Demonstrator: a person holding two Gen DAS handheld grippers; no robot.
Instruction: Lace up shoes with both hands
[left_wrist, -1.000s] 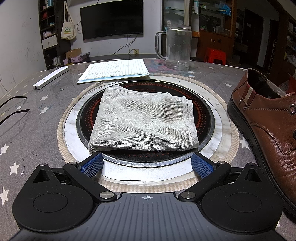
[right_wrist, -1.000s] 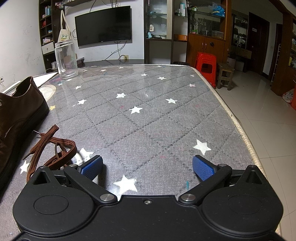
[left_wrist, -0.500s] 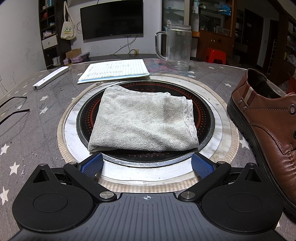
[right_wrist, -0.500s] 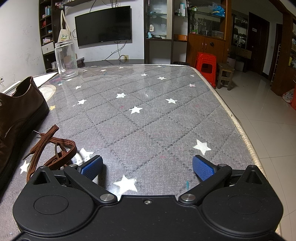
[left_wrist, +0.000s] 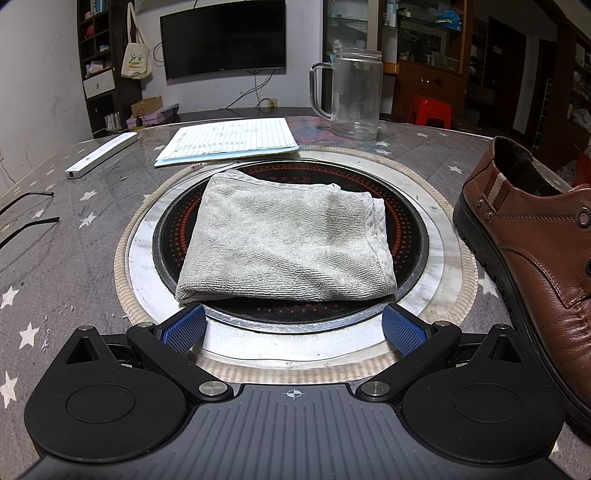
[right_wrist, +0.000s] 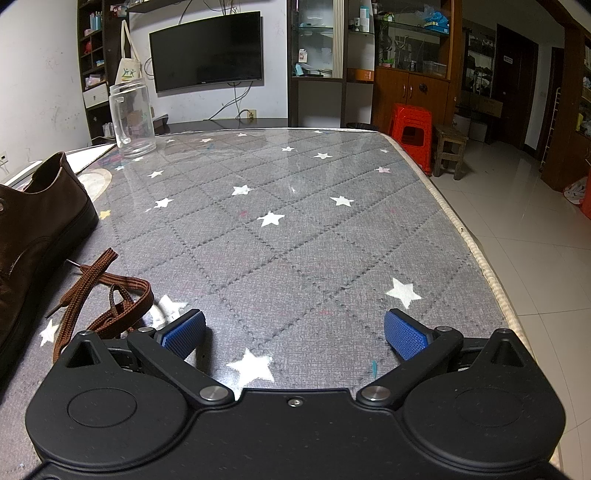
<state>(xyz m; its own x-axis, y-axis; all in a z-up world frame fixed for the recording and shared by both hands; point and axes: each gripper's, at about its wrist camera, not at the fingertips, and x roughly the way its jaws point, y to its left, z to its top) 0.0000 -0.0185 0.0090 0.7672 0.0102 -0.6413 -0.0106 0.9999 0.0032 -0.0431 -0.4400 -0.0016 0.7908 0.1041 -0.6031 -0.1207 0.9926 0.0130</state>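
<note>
- Shoe (left_wrist: 532, 266), brown leather, stands on the desk (right_wrist: 295, 240), eyelets unlaced.
- Shoelace (right_wrist: 99, 299) lies loose beside its sole.
- Left gripper (left_wrist: 293, 326) and right gripper (right_wrist: 294, 334): both spread apart, holding nothing.

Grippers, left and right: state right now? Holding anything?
Left gripper: open, holding nothing, facing the grey towel.
Right gripper: open, holding nothing; the brown shoelace lies loose on the table beside it.
</note>
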